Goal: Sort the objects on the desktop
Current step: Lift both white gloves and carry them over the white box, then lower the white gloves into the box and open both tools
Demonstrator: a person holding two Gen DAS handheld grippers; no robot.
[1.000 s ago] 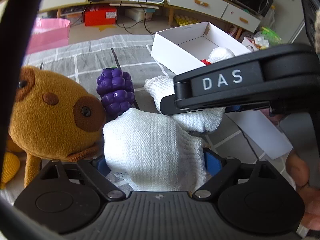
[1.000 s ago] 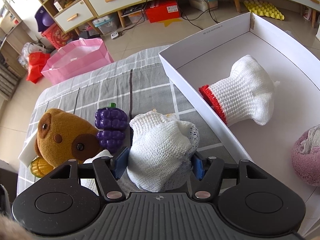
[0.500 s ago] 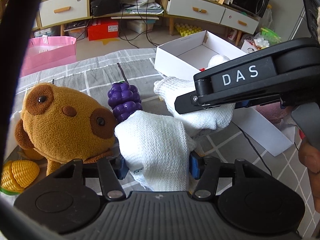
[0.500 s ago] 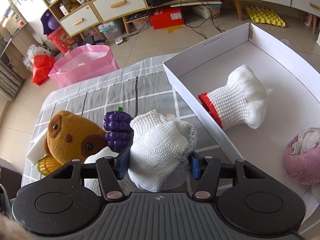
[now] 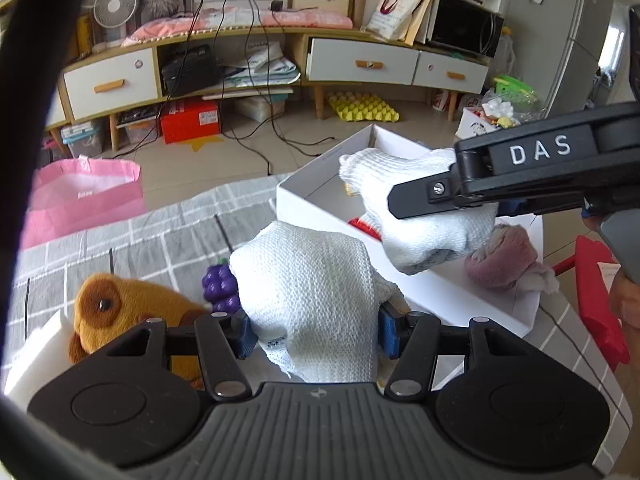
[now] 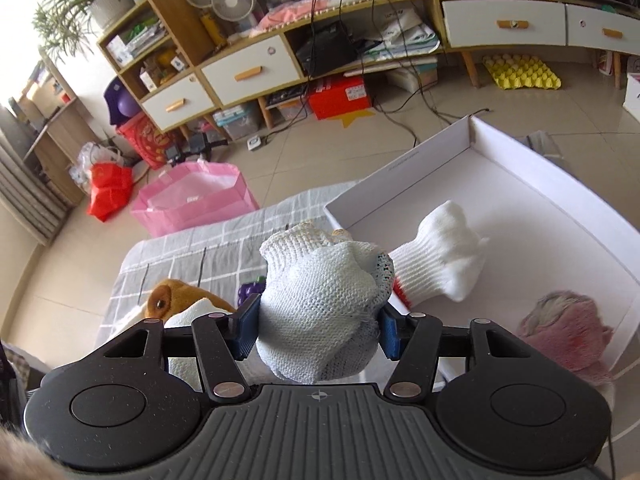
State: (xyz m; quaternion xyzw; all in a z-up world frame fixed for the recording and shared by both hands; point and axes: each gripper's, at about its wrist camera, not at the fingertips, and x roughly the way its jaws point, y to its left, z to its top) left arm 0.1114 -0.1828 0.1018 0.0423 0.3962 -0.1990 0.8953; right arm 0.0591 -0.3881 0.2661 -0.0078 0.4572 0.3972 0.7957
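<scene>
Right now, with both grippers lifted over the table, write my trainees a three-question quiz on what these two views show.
1. True or false: the left gripper is empty.
2. What does the right gripper grip? A) purple grapes B) a white knitted glove C) a plush dog
3. Name the red-cuffed thing lying in the white box.

Key
1. False: it is shut on a white knitted glove.
2. B: a white knitted glove.
3. Another white glove, beside a pink fluffy item.
</scene>
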